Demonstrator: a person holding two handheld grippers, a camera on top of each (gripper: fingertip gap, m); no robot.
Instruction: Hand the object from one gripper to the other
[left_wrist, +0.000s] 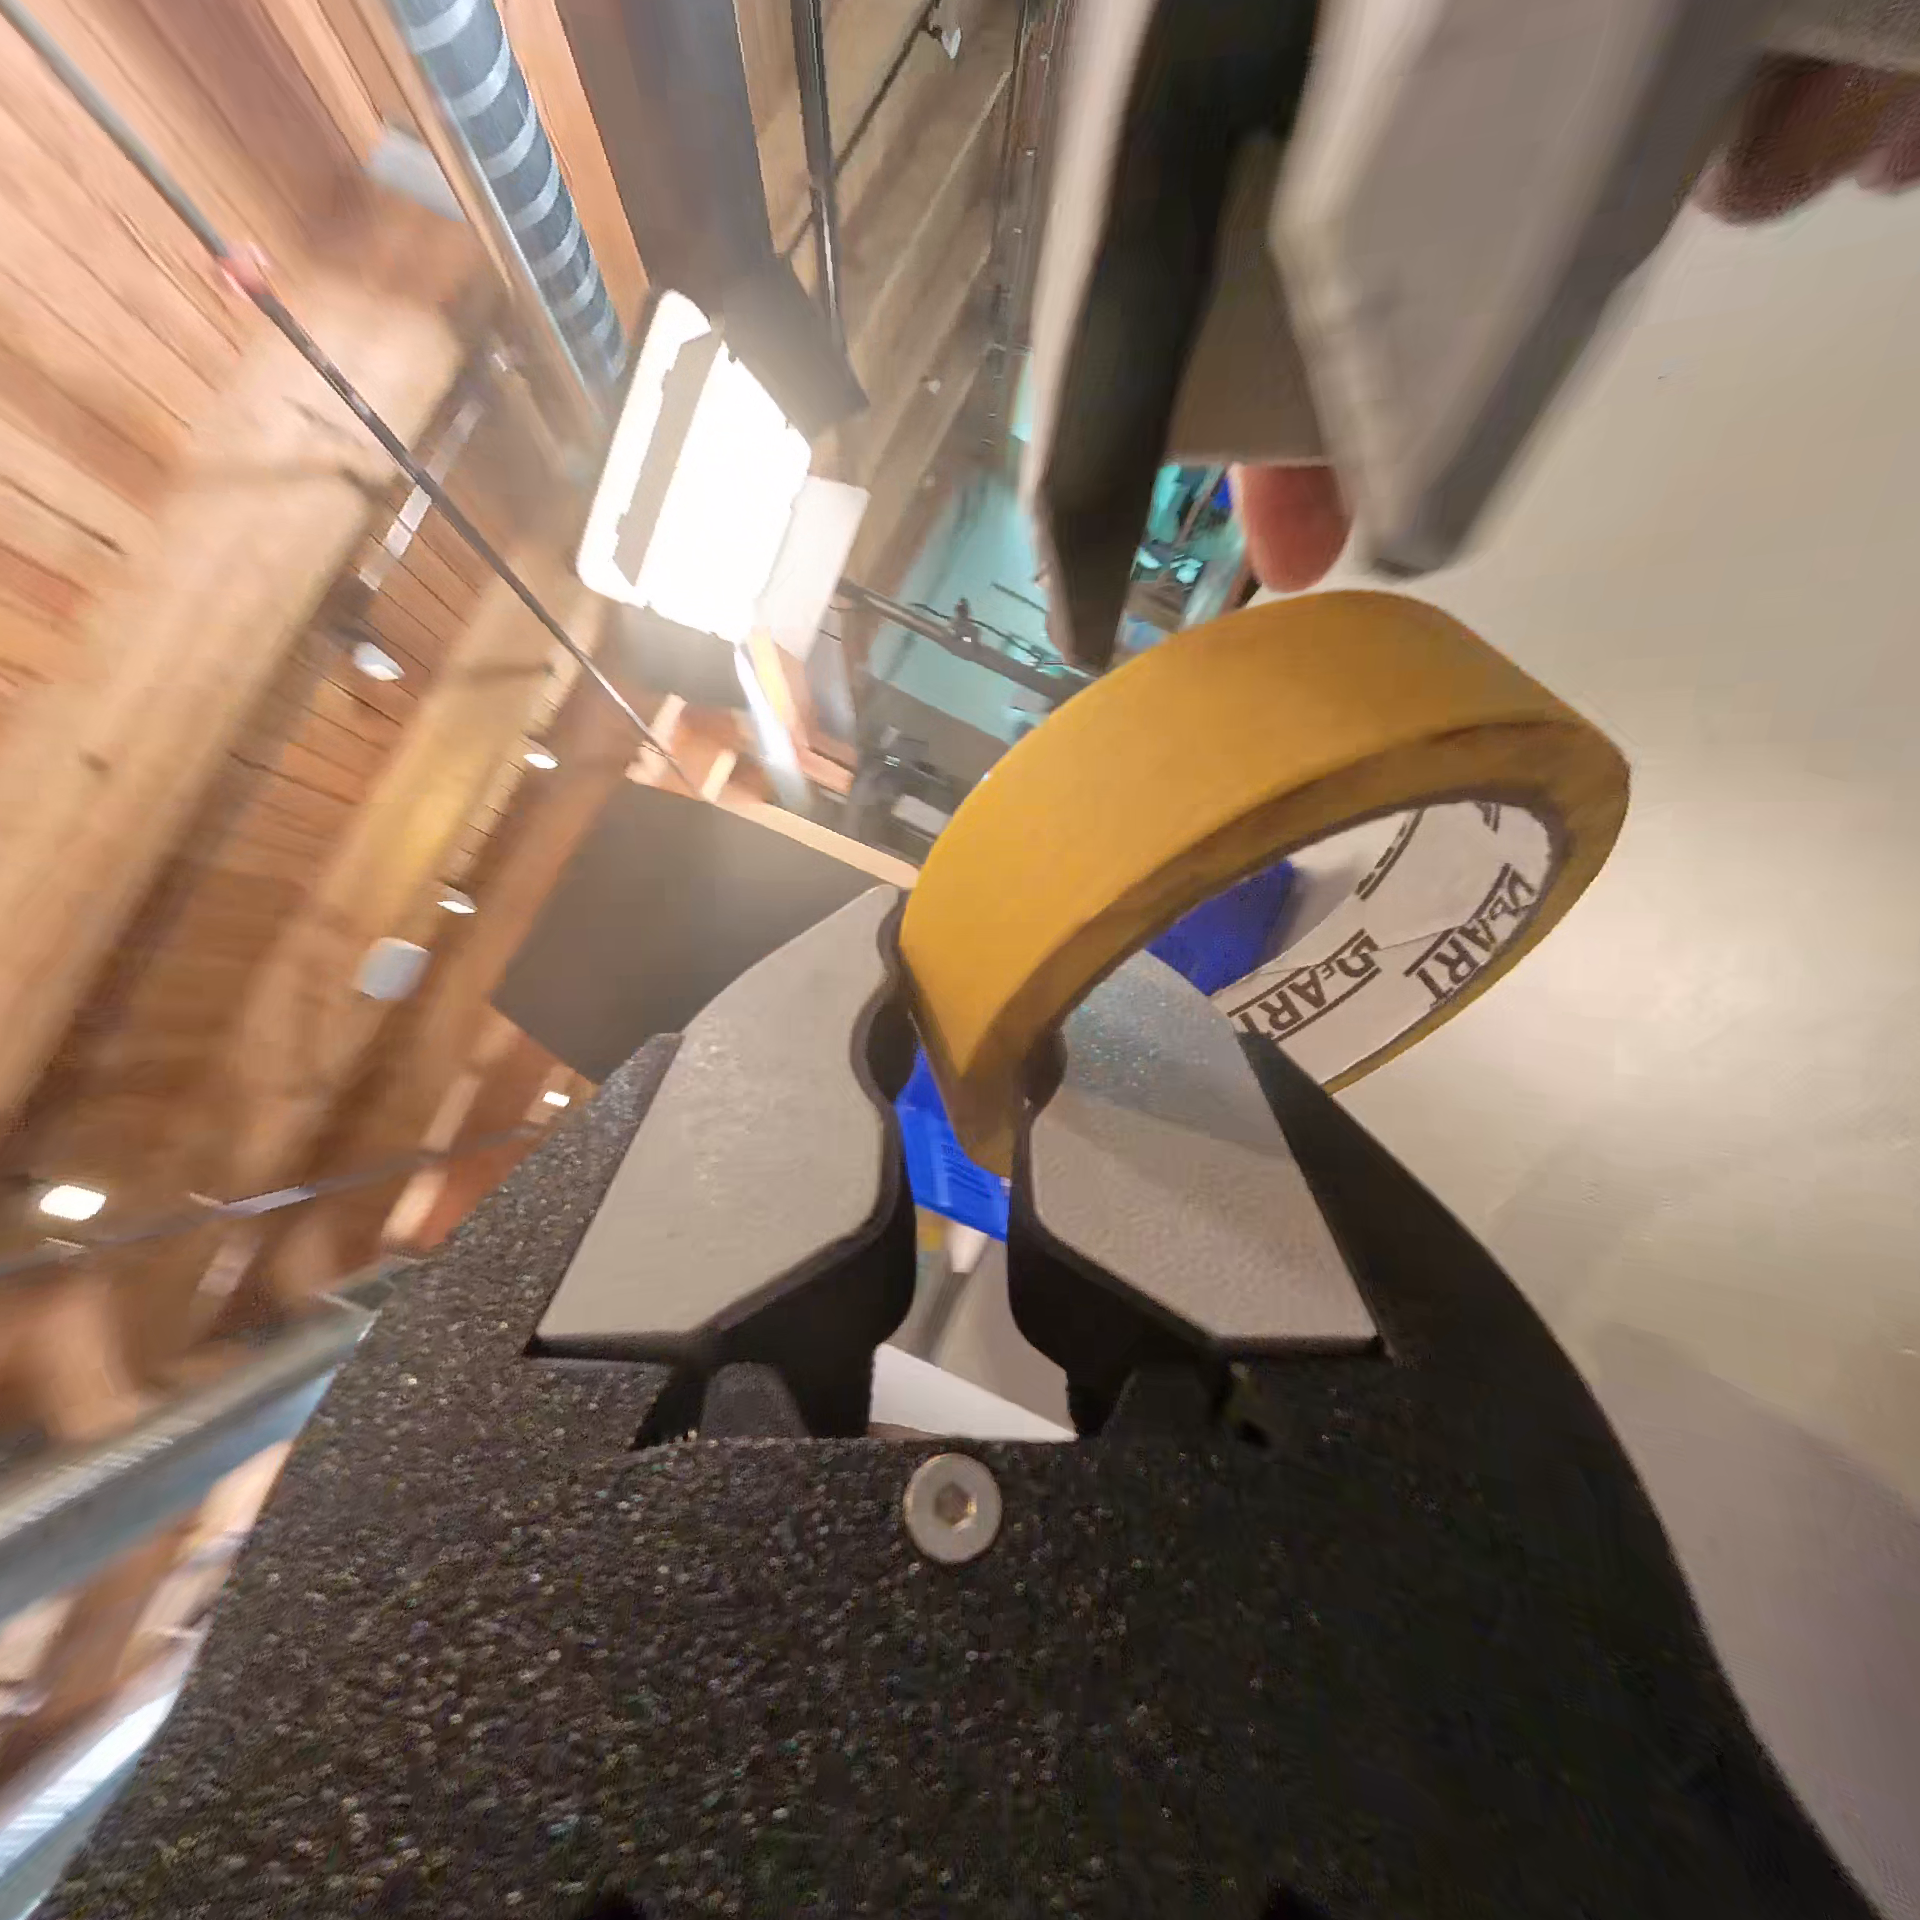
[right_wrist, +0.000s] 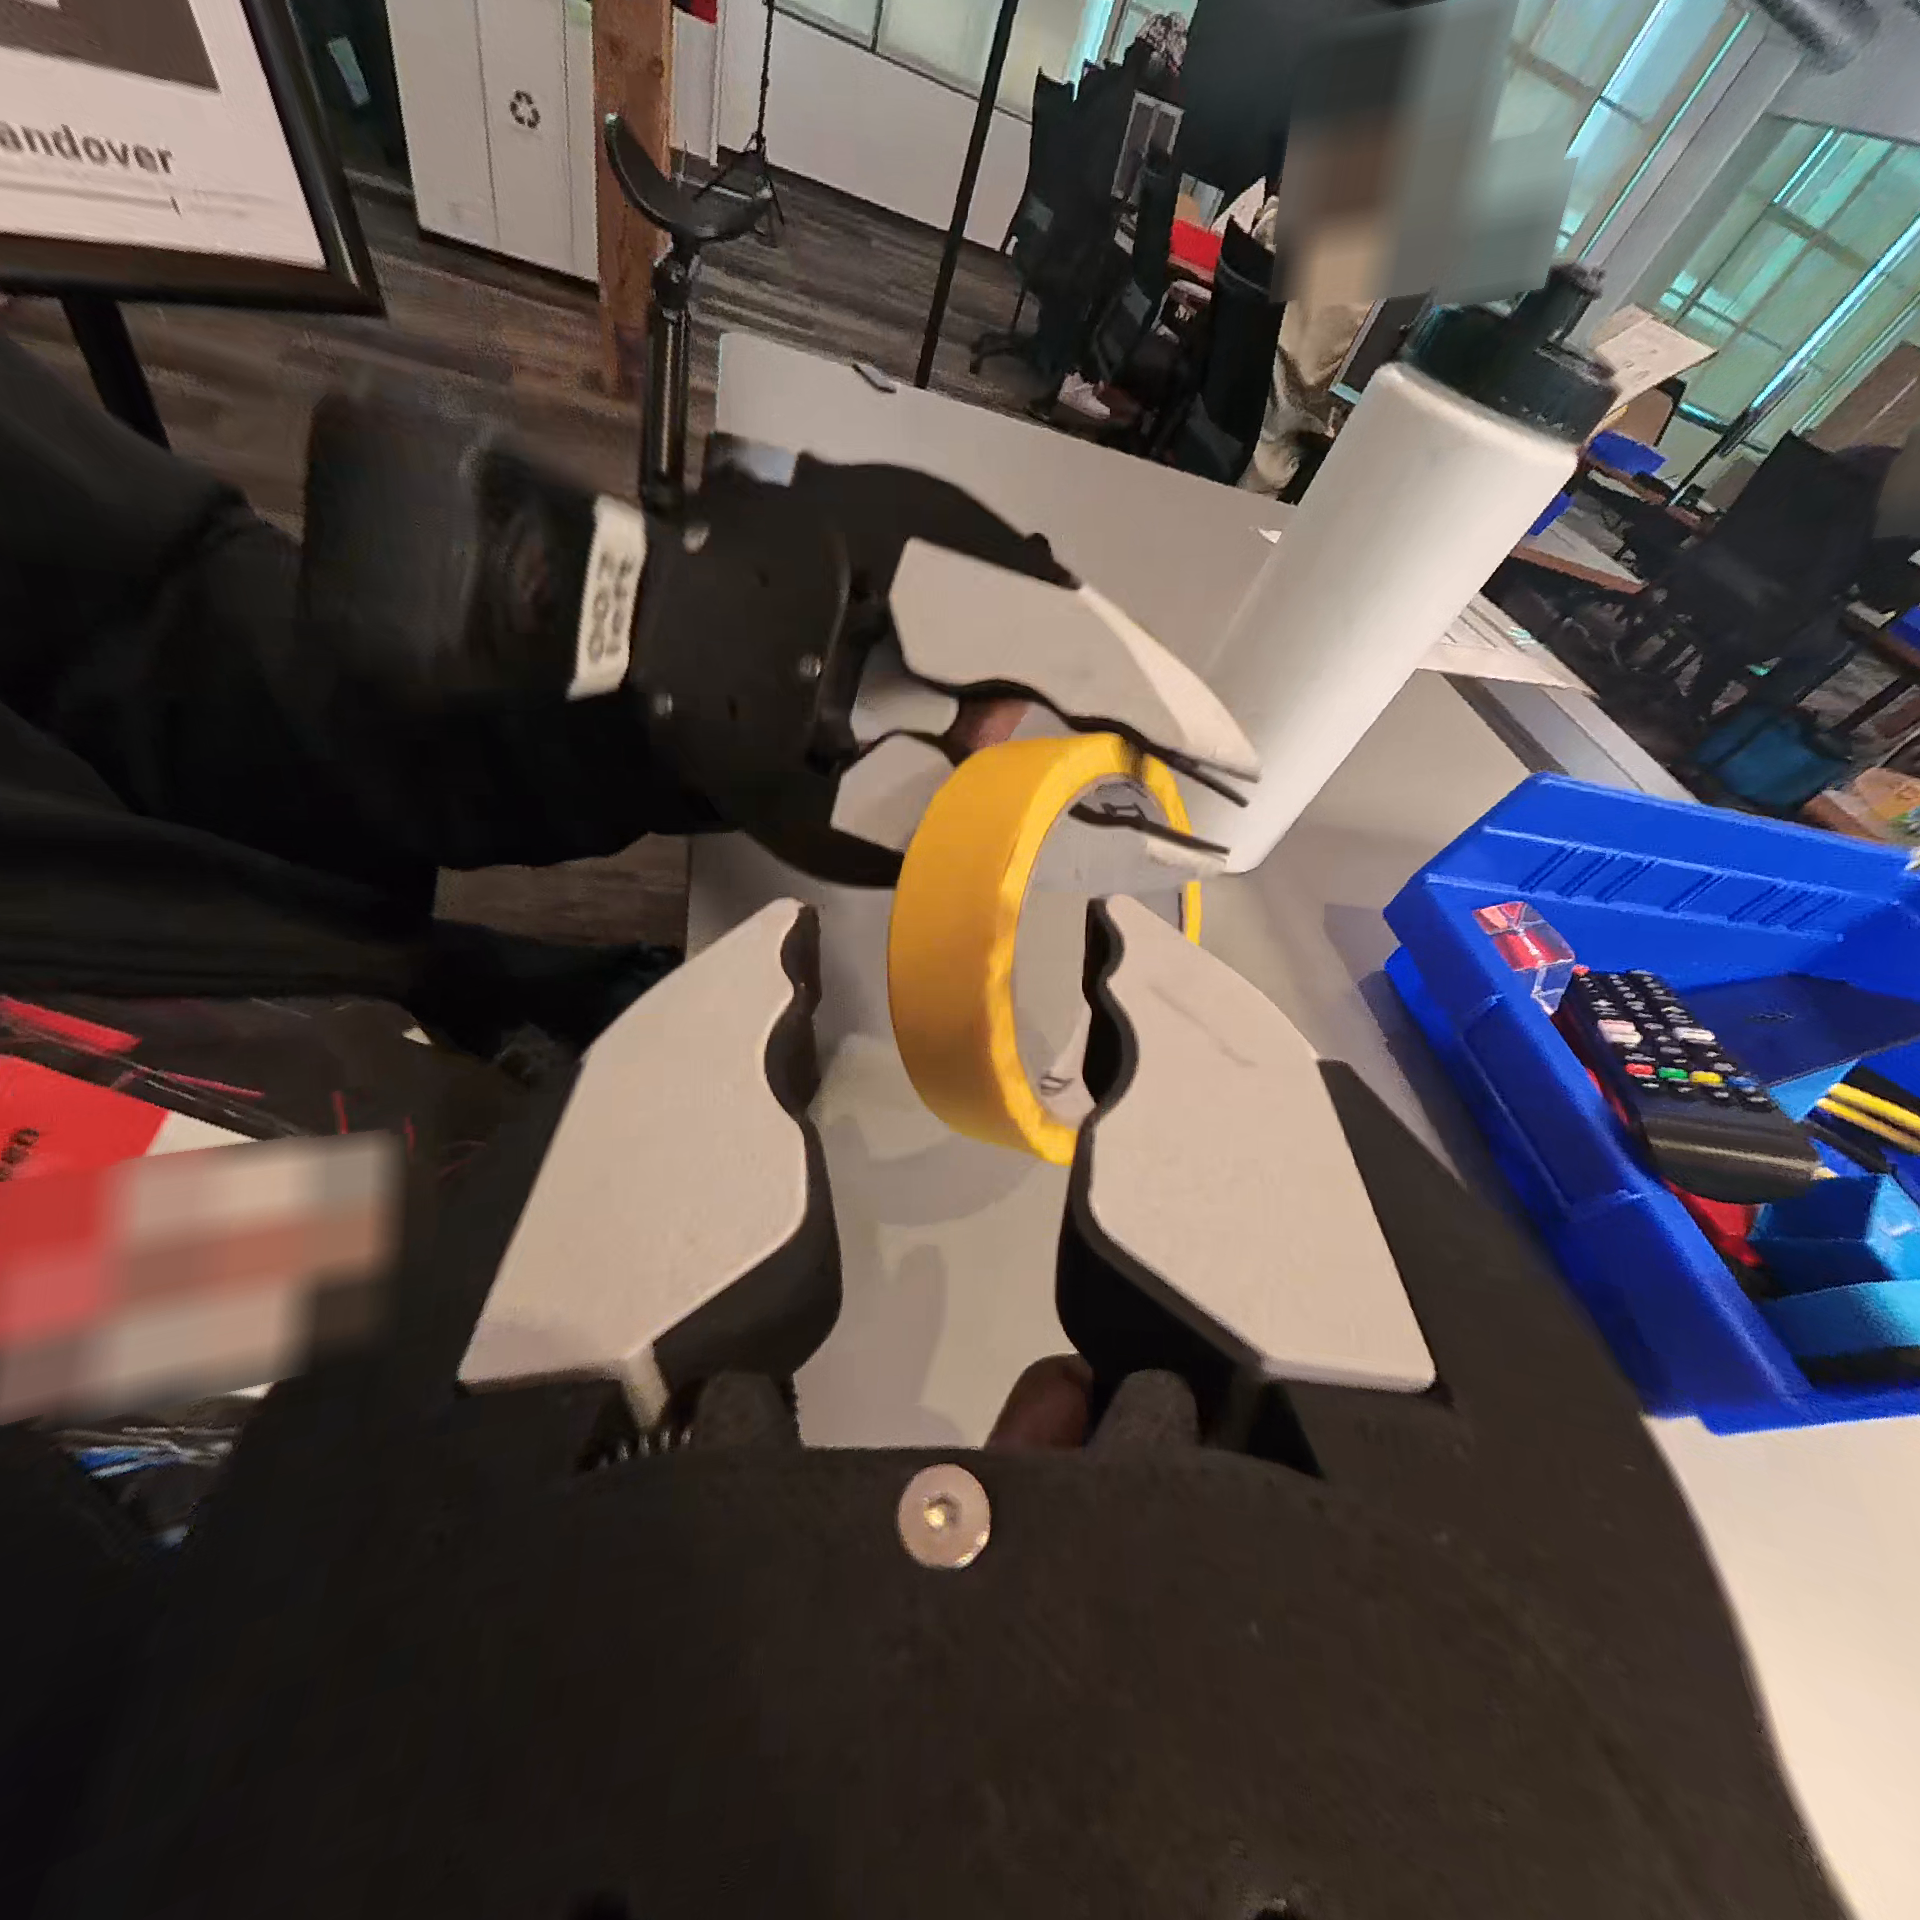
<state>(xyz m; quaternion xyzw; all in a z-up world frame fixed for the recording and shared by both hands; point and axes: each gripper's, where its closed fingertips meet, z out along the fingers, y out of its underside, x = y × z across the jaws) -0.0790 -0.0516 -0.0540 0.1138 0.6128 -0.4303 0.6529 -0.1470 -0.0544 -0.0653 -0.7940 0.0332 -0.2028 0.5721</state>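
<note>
Left claw (left_wrist: 961, 1029) clamped, right claw (right_wrist: 951, 1023) agape.

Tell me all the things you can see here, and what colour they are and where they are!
tape roll: one, yellow with a white inner core, held up above the table between the two grippers
table: one, grey-white, under everything
bottle: one, white with a dark cap, standing on the table behind the tape
bin: one, blue, on the table to the right
remote control: one, black with coloured buttons, lying in the bin
framed sign: one, white with a black frame, top left
left hand-held gripper: one, black with grey fingers, shut on the tape's band
right hand-held gripper: one, black with grey fingers, open, one finger outside the ring and one reaching into it
</note>
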